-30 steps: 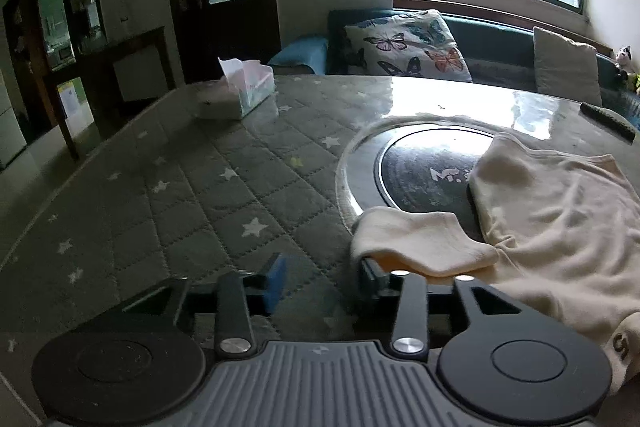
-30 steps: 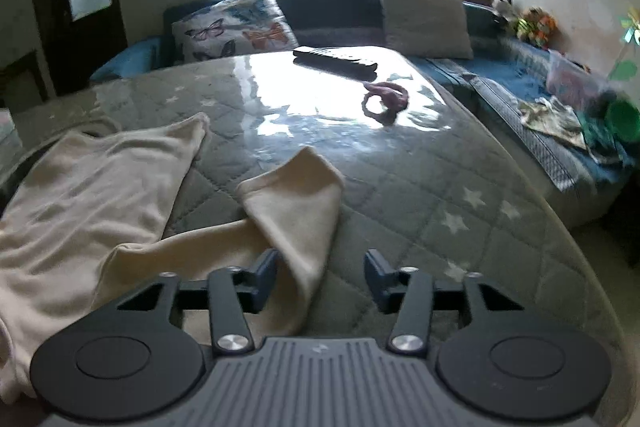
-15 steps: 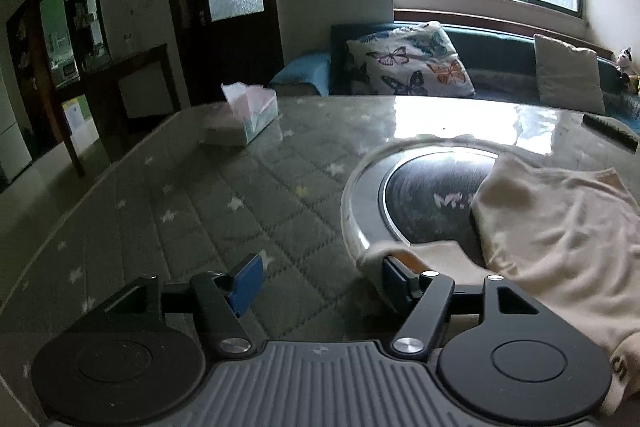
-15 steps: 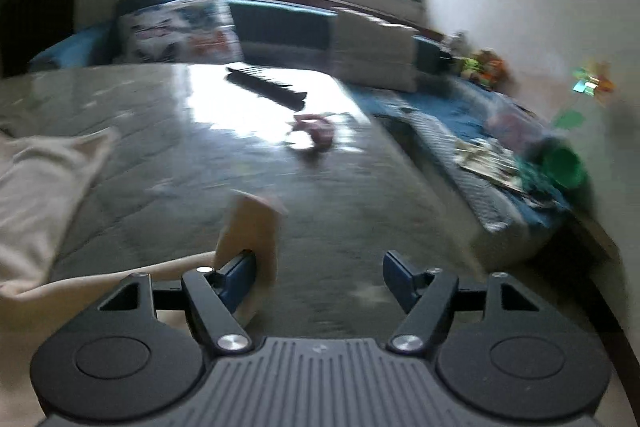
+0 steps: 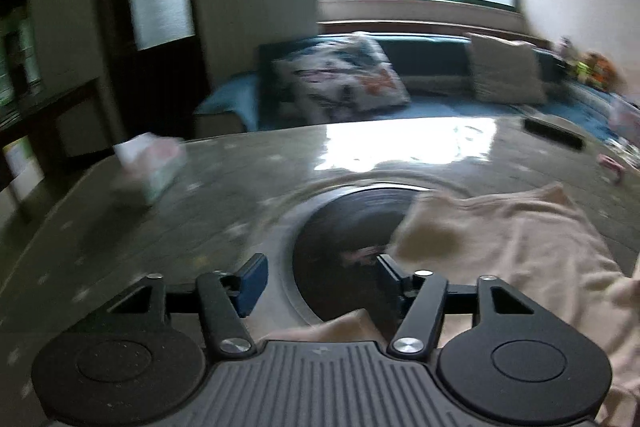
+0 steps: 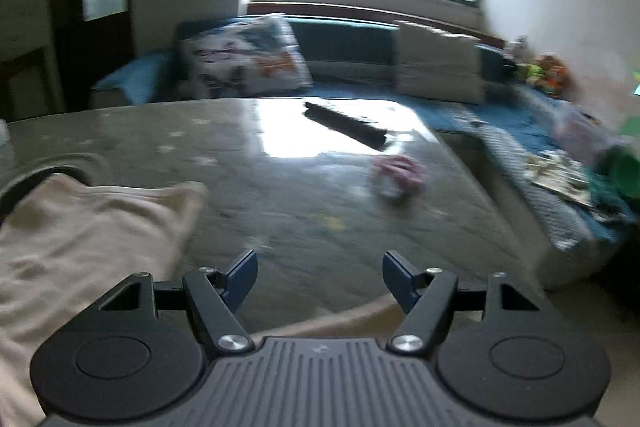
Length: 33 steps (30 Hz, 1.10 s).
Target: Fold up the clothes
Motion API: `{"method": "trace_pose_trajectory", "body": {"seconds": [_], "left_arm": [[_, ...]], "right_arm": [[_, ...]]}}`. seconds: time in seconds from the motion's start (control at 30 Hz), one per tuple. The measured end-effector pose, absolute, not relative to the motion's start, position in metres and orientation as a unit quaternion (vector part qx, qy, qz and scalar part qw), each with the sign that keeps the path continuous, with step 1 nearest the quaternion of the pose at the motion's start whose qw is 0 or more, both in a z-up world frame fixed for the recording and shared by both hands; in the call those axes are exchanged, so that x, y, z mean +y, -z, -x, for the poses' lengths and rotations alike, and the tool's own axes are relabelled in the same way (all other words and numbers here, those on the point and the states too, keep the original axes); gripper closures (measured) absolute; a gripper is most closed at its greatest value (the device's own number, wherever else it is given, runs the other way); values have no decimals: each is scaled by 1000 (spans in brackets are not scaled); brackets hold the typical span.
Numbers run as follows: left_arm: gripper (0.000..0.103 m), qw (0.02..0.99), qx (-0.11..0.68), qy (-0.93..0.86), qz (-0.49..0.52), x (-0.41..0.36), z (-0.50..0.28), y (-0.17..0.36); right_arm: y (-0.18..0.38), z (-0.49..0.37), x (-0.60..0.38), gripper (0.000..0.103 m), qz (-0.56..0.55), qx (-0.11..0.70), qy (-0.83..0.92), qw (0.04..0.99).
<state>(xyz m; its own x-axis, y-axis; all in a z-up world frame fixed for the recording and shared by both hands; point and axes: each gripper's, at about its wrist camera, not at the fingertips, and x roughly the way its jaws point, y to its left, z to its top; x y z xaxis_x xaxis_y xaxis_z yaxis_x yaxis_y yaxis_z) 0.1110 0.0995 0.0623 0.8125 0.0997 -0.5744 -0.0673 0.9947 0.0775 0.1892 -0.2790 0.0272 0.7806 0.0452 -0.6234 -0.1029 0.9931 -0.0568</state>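
Observation:
A cream garment (image 5: 520,247) lies spread on the quilted, star-patterned table; it also shows at the left in the right wrist view (image 6: 88,227). My left gripper (image 5: 318,283) is open and empty, above the round dark plate (image 5: 344,227) set into the table, with a fold of cream cloth (image 5: 332,327) just under its body. My right gripper (image 6: 318,279) is open and empty, over bare table to the right of the garment; a strip of cream cloth (image 6: 340,319) lies under it. Both views are motion-blurred.
A tissue box (image 5: 150,163) stands at the table's far left. A black remote (image 6: 346,125) and a pink object (image 6: 396,175) lie at the far right. A sofa with cushions (image 6: 244,63) runs behind and right of the table, whose edge (image 6: 500,211) drops off at right.
Both grippers have risen and swung, the left rightward over the round plate, the right leftward. Both jaws opened wider. The sleeves they hovered at now lie beneath them.

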Motion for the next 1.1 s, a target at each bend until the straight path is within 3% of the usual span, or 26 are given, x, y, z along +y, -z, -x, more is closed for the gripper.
{"method": "trace_pose_trajectory", "body": {"seconds": [0.1, 0.63, 0.67, 0.73, 0.77, 0.8, 0.97, 1.1], "left_arm": [[53, 949, 312, -8, -37, 84, -139, -56], [53, 934, 346, 67, -57, 52, -241, -9], [55, 933, 350, 68, -55, 52, -246, -6], [71, 929, 360, 74, -42, 54, -251, -1], [88, 928, 363, 79, -35, 55, -251, 0], [95, 928, 361, 87, -30, 55, -250, 0], [98, 935, 333, 112, -42, 40, -231, -9], [93, 926, 331, 172, -55, 23, -212, -13]], "right_arm": [[-27, -197, -258, 33, 47, 332, -73, 939], [-14, -244, -206, 33, 66, 343, -140, 926], [-13, -246, -205, 33, 66, 344, -142, 926], [-12, -248, -205, 33, 66, 344, -142, 926], [-11, -249, -205, 33, 67, 344, -142, 926], [-11, -251, -205, 33, 67, 344, -142, 926], [-8, -256, -204, 33, 68, 345, -144, 925], [-8, -259, -203, 33, 68, 345, -144, 925]]}}
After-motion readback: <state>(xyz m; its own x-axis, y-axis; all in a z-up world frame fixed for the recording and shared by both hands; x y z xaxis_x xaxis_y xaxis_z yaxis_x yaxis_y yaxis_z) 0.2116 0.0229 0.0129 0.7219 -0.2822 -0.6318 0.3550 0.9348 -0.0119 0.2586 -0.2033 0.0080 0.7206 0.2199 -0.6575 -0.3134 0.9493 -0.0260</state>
